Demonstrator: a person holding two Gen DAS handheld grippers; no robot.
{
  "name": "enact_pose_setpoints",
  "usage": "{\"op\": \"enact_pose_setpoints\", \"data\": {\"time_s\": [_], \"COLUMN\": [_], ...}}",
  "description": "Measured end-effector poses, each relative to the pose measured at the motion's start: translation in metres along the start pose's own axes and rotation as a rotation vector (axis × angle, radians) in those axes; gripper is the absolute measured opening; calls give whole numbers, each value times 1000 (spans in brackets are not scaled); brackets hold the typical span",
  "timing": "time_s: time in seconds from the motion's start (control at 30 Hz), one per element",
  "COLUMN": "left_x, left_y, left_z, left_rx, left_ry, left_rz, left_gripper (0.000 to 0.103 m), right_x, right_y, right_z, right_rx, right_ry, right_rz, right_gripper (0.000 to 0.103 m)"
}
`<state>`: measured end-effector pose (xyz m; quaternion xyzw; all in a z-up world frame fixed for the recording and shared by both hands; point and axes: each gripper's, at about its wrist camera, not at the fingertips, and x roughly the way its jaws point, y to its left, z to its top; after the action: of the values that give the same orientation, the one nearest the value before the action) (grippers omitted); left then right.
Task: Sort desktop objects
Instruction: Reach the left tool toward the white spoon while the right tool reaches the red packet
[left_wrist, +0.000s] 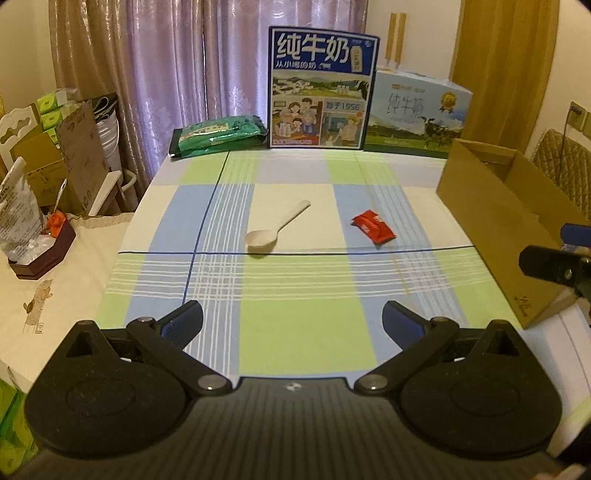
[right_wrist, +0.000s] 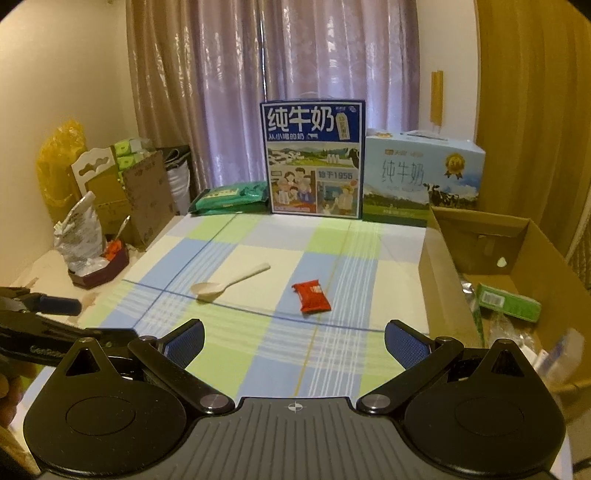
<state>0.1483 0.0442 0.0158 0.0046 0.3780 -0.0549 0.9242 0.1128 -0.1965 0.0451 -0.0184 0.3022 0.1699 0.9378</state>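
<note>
A white spoon (left_wrist: 275, 229) (right_wrist: 227, 283) lies on the checked tablecloth (left_wrist: 295, 288) near the middle, bowl toward me. To its right lies a red snack packet (left_wrist: 373, 230) (right_wrist: 311, 296). An open cardboard box (left_wrist: 495, 221) (right_wrist: 443, 273) stands at the table's right edge, with a green carton (right_wrist: 508, 301) and clear wrappers inside. My left gripper (left_wrist: 291, 323) hovers open over the near part of the cloth, holding nothing. My right gripper (right_wrist: 293, 341) is open too, empty, near the box's left wall. Each gripper shows at the edge of the other's view.
Two milk cartons (left_wrist: 323, 88) (left_wrist: 417, 110) and a green packet (left_wrist: 221, 134) line the far edge before purple curtains. Left of the table are a dark tray with a bag (right_wrist: 98, 271), cardboard boxes (left_wrist: 79, 155) and a white chair.
</note>
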Motion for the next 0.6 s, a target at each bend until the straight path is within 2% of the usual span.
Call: {"op": "enact_pose_setpoints", "data": {"time_s": [0.3, 0.43, 0.6], "left_x": [67, 84, 100], "left_y": [3, 2, 10], "left_z": [17, 22, 28], "left_rx": [57, 77, 67], "left_ry": [18, 29, 22], "left_rz": [-21, -3, 9], "left_gripper": [102, 101, 101], "right_x": [63, 78, 106], "right_y": [-22, -32, -43], "right_z": [-1, -7, -13], "right_rx": [-2, -17, -4], "right_ry": [22, 17, 65], "right_rz": [10, 5, -28], "right_gripper": [101, 101, 101]}}
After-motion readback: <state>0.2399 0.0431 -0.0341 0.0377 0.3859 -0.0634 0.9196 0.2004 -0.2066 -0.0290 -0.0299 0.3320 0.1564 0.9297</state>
